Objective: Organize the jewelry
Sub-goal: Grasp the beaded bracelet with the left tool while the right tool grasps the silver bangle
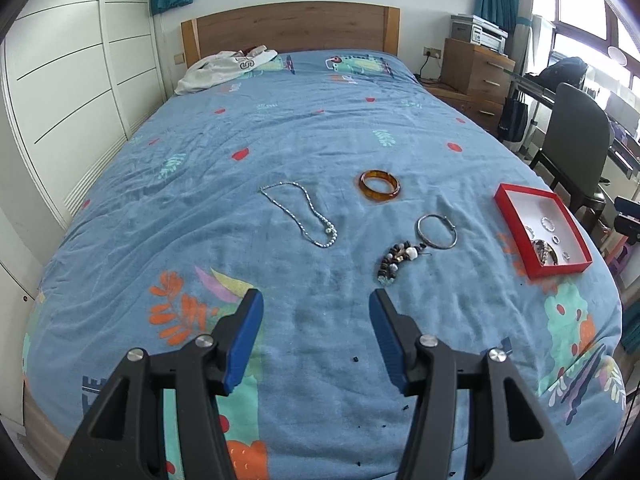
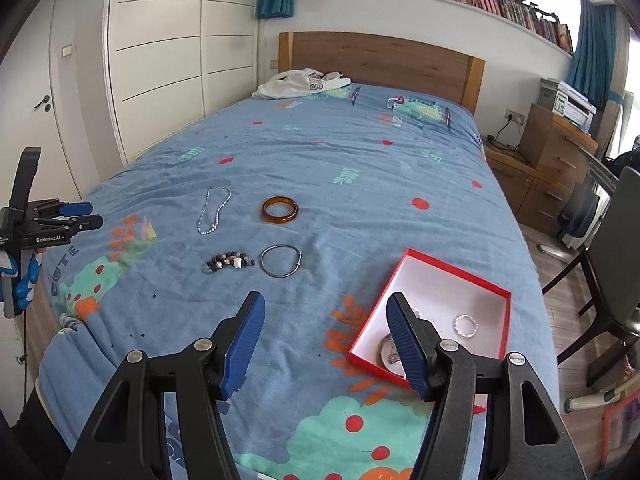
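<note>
**A:** Where does the jewelry lie?

**B:** Spread on the blue bedspread [image 1: 320,128] of the bed. A silver bead necklace [image 1: 304,216] lies in a loose loop at the left of the group. To its right, further up the bed, sits an amber bangle [image 1: 379,186]. Nearer the foot, a thin silver bangle [image 1: 437,231] lies flat, and just beside it, at its left in the right wrist view, a beaded bracelet [image 1: 398,262] of dark and pale beads is bunched up.

**A:** And the box?

**B:** The red box [image 2: 404,258], white inside, rests near the right edge of the bed, apart from the loose pieces. It already holds small things: a silver ring [image 2: 466,326] and a round metal piece [image 2: 386,356] (partly hidden behind a blue pad, so I cannot say what it is). The left wrist view shows a few more small rings in there.

**A:** The claws?

**B:** The left claw [image 1: 316,304] stands wide, nothing between its blue pads, only bedspread below, short of the beaded bracelet. The right claw [image 2: 326,312] is also spread, empty; its right-hand pad overlaps the box's near corner in the view, though I cannot tell whether it touches.

**A:** Anything else?

**B:** A white garment [image 1: 224,66] lies by the wooden headboard [image 1: 290,26].
</note>
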### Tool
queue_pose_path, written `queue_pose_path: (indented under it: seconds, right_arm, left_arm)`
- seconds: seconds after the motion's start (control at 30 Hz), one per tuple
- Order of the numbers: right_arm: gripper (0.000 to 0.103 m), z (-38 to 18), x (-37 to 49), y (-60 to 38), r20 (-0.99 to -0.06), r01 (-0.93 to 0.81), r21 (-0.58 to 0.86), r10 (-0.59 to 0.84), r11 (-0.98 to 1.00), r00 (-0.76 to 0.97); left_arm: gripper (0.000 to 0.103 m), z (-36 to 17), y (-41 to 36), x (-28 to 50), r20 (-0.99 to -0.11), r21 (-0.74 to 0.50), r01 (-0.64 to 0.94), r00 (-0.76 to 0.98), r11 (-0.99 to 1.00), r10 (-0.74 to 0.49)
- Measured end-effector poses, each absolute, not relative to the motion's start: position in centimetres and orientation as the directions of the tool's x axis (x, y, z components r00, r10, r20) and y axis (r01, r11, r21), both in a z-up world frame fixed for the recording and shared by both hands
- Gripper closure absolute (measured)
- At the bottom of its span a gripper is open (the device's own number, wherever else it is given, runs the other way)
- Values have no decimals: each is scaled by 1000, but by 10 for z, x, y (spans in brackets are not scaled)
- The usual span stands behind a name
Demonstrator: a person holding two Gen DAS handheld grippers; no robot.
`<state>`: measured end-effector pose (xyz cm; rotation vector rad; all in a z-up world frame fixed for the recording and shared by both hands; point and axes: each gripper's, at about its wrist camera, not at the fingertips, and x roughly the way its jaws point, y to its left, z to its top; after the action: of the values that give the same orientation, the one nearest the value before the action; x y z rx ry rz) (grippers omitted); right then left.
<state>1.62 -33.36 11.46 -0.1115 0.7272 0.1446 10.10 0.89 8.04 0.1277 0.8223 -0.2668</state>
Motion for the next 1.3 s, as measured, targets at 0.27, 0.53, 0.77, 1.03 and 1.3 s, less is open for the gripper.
queue_pose_path:
  seconds: [0.27,0.53,0.77,1.03,1.3]
  right_arm:
    - [41,77,62,-326,-722,-186,7,134,983,679]
    - [48,32,115,-318,-773,-192,77,181,978,608]
    - [58,-14,165,-311,-805,-152,180,234,972,546]
    - [64,-50,211,-301,-820,-115,242,266,963,506]
    - [69,-70,230,-294,-828,-74,257,259,964,497]
  left_arm:
    - [50,46,-16,136,-782,-19,300,590,954,-201]
    - [50,13,-48,168,-817,-31,357,529,934,-229]
    - [50,-20,-83,197,-847,-33,432,467,901,-255]
    - [50,-55,-107,227,-872,-37,477,414,878,-262]
    - [50,-69,-116,240,-874,-19,486,416,874,-250]
